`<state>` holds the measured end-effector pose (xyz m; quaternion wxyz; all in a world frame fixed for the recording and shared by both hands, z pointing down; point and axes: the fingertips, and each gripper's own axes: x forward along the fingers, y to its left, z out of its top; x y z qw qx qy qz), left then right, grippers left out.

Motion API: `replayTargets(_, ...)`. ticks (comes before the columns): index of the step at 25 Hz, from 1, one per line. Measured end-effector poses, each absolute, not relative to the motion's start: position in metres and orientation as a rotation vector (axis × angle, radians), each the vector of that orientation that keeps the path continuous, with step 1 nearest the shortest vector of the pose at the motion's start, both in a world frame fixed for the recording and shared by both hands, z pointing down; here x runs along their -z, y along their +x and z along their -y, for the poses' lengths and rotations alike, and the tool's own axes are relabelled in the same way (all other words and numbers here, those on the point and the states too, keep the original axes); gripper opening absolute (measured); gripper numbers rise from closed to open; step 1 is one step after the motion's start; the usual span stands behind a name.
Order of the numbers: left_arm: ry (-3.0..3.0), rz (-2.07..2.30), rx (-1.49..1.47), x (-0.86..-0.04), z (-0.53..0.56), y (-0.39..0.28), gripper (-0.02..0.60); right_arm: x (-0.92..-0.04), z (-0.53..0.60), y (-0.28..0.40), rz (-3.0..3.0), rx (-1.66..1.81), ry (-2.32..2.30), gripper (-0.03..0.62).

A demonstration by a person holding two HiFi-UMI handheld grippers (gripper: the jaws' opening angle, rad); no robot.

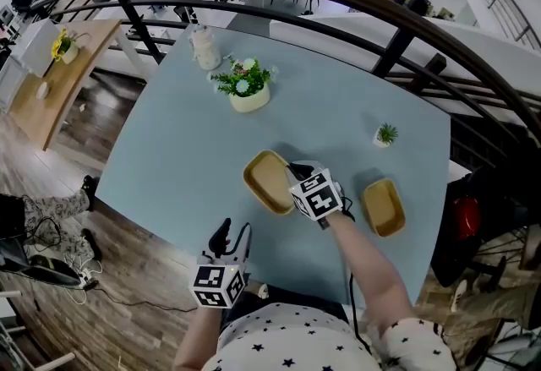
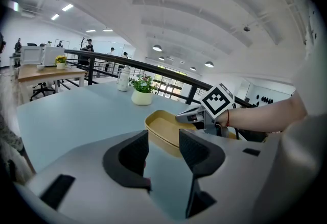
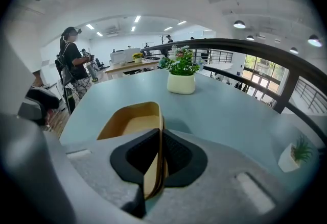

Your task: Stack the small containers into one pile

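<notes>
Clamping the thin side wall of a shallow, tan, rounded-rectangle container (image 1: pixel 266 179), the right gripper (image 1: pixel 297 168) is holding it with both dark pads pressed flat against the wall, one inside the container and one outside, as the right gripper view shows. That container is sitting near the middle of the pale blue table (image 1: pixel 186 150); whether its base is touching the tabletop cannot be told. A second, smaller tan container (image 1: pixel 385 207) is lying flat on the table to the right, apart from the first and just beyond the right forearm. The left gripper (image 1: pixel 232 236) is hovering near the table's near edge, its jaws standing apart with nothing but bare tabletop between them, and it is pointing toward the held container. Farther back, a cream pot of green leaves and pale flowers (image 1: pixel 248 90) is standing upright, a white jar (image 1: pixel 204 48) is sitting behind it, and a small white pot with a green sprig (image 1: pixel 385 136) is standing toward the right edge.
</notes>
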<state>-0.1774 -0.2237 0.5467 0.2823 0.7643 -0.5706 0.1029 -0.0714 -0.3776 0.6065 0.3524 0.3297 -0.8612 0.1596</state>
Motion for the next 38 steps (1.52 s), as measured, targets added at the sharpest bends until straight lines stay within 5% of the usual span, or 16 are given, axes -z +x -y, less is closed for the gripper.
replayTargets(38,2.078,1.479,-0.301,-0.546,0.216,-0.166,0.179,-0.626,0.356,-0.056,2.181,-0.456,0.889,0.025)
